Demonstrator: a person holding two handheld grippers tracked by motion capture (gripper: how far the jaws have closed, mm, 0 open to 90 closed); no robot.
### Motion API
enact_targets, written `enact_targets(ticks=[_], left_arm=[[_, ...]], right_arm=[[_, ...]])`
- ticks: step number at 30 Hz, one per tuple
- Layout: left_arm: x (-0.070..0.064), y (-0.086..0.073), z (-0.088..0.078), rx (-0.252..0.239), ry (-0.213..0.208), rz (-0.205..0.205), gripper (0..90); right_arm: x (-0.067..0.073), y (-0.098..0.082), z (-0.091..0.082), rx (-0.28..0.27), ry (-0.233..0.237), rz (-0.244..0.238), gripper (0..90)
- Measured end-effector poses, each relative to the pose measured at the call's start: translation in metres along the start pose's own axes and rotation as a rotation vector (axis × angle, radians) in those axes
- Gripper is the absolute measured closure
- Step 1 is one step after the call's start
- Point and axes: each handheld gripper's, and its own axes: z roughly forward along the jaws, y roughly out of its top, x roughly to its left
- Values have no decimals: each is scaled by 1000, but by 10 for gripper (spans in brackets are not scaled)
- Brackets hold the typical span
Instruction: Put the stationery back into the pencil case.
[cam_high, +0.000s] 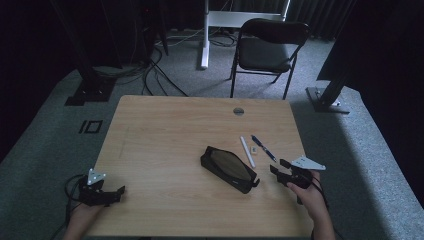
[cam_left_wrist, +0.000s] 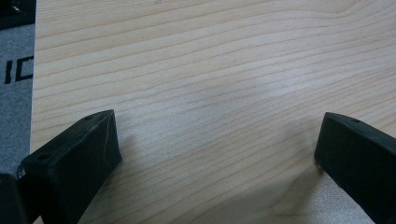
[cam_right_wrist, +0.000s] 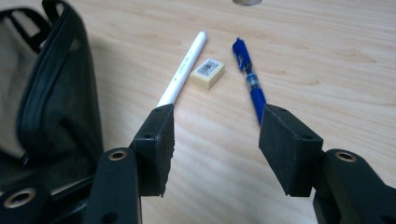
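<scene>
Blue pen (cam_right_wrist: 249, 79) lies flat on the wooden surface (cam_high: 165, 150), right of centre, pointing away toward the far edge. In the right gripper view its near end sits just ahead of the right-hand jaw, not touching it. Small pale eraser (cam_right_wrist: 207, 73) with a printed label is just left of the pen, close but apart. White pen (cam_right_wrist: 183, 74) lies just left of the eraser, roughly parallel to the blue one, its near end running behind the left-hand jaw.

Black pencil case (cam_high: 229, 169) is beside the white pen, toward the middle of the surface, lying at a diagonal, zip open, grey lining showing.

Right claw (cam_right_wrist: 215, 140) hovers low just short of the pens, jaws about half apart, nothing between them but bare wood. High view puts it near the surface's right edge, hand behind it.

Left claw (cam_high: 116, 194) sits at the near left corner, well apart from everything. Jaws wide, empty, only wood grain between them.

Round grommet (cam_high: 238, 111) near the far edge. Black chair (cam_high: 267, 47) on the carpet beyond.
</scene>
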Motion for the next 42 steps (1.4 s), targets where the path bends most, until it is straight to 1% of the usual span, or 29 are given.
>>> enact_targets(ticks=[2,4,6,12,14,19,21,25,27,32,37,42], left_arm=[[0,0,0,0,0,0,3],[0,0,0,0,0,0,3],[0,0,0,0,0,0,3],[0,0,0,0,0,0,3],[0,0,0,0,0,0,3],[0,0,0,0,0,0,3],[0,0,0,0,0,0,3],[0,0,0,0,0,0,3],[0,0,0,0,0,0,3],[0,0,0,0,0,0,3],[0,0,0,0,0,0,3],[0,0,0,0,0,0,3]], right_arm=[[-2,1,4,4,-15,-11,448],[-4,2,8,-2,-21,-5,448],[-6,4,12,4,-27,-17,439],[-12,8,23,24,-30,-22,434],[-14,9,26,24,-36,-21,434],[-19,13,32,3,-38,-21,432],[-20,15,34,4,-37,-22,438],[-23,18,42,23,-50,-35,451],[-24,19,45,26,-47,-31,471],[-25,23,53,35,-41,-30,484],[-29,29,60,38,-57,-31,499],[-31,31,68,50,-59,-34,501]])
